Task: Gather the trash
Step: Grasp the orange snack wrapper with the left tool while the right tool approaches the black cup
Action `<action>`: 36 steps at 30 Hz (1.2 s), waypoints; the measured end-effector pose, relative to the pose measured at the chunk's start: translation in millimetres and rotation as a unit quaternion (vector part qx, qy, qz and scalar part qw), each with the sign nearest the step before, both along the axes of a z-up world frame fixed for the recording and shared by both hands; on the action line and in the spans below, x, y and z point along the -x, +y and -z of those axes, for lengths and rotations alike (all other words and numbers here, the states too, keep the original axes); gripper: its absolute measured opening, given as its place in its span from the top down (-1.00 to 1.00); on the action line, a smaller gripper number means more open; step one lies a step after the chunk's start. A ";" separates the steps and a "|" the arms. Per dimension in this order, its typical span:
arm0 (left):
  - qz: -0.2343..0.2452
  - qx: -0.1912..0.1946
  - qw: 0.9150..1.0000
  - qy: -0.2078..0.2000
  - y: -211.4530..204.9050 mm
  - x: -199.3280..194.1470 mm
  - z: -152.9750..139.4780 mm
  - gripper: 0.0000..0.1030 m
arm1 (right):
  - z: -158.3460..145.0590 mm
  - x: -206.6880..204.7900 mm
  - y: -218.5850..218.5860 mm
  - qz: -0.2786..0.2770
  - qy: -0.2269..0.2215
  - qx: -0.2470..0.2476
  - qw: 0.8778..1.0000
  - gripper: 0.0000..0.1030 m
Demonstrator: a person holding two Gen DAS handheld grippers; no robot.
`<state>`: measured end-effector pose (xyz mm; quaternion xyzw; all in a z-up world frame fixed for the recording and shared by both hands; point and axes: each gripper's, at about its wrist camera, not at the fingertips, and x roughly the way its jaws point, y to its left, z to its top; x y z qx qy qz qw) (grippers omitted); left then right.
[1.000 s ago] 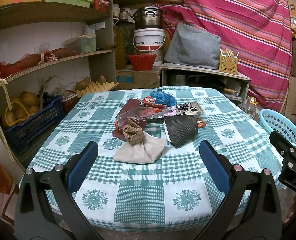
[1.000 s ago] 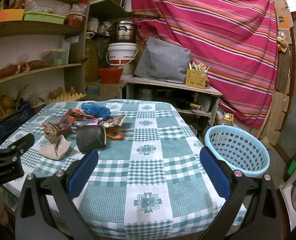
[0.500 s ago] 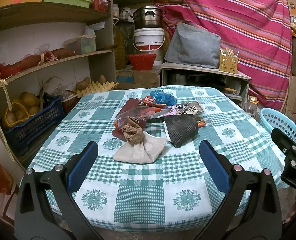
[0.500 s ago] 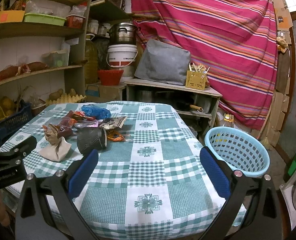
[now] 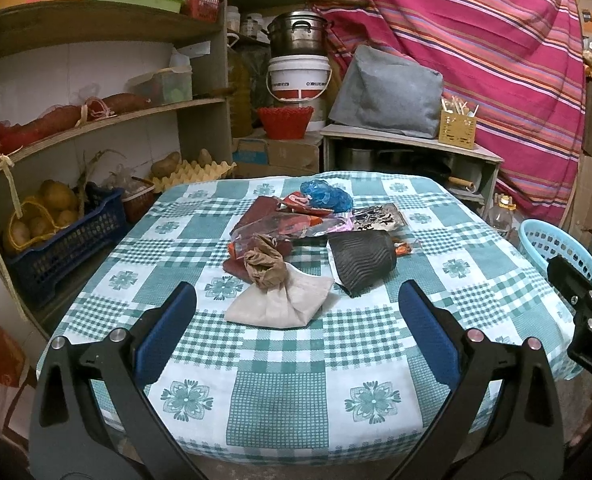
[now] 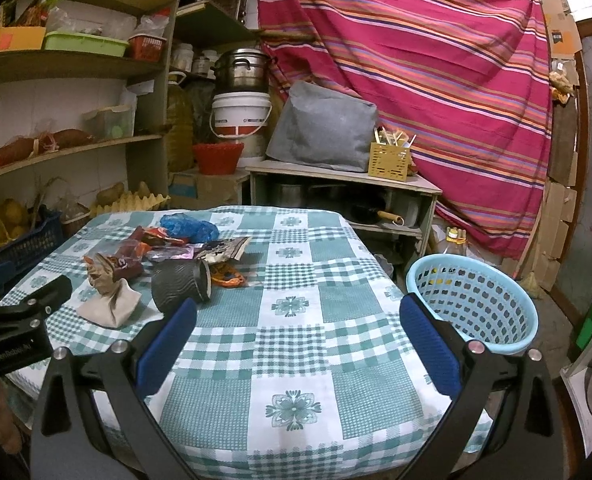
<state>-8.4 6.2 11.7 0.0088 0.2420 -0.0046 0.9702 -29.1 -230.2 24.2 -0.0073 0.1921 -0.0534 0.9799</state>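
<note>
A heap of trash lies mid-table on the green checked cloth: a beige paper bag, a crumpled brown bag, a black ribbed cup on its side, red wrappers, a blue plastic bag. My left gripper is open and empty, near the table's front edge, short of the beige bag. My right gripper is open and empty over the table's right front. The cup and beige bag lie to its left. A light blue basket stands right of the table.
Shelves with a blue crate of potatoes line the left wall. A low cabinet with a grey cover and a yellow holder stands behind the table. A striped cloth hangs at the back. The left gripper shows in the right wrist view.
Both grippers have stayed open and empty. The right wrist view has shifted slightly forward and left; the left wrist view is almost unchanged.
</note>
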 end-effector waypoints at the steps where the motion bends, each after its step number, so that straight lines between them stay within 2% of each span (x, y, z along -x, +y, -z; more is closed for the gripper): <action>1: 0.000 0.000 1.000 -0.001 -0.1 -0.3 0.1 -0.90 | 0.5 -0.7 -0.8 0.000 0.000 -0.001 1.000 -0.92; 13: 0.005 0.009 1.000 0.013 1.7 -9.3 3.8 -0.90 | 2.6 -4.5 -6.1 -0.004 -0.001 -0.014 1.000 -0.92; 20: 0.010 0.009 0.999 0.035 11.4 -31.1 2.0 -0.90 | -0.3 -18.4 -12.1 -0.002 0.010 -0.019 1.000 -0.92; 24: 0.001 -0.004 1.000 0.031 17.7 -50.2 -9.8 -0.90 | -5.2 -39.5 -11.5 -0.011 0.031 -0.033 0.999 -0.92; 29: 0.004 -0.006 0.998 0.057 29.2 -87.5 -16.3 -0.90 | -12.9 -66.8 -7.2 -0.027 0.034 -0.042 0.998 -0.92; 35: 0.035 -0.010 0.995 0.093 31.0 -137.2 -1.2 -0.89 | -18.4 -121.8 0.5 -0.030 0.056 -0.026 0.998 -0.92; 36: 0.037 -0.020 0.994 0.099 28.5 -145.0 4.7 -0.89 | -14.9 -131.6 2.4 -0.028 0.064 -0.020 0.997 -0.92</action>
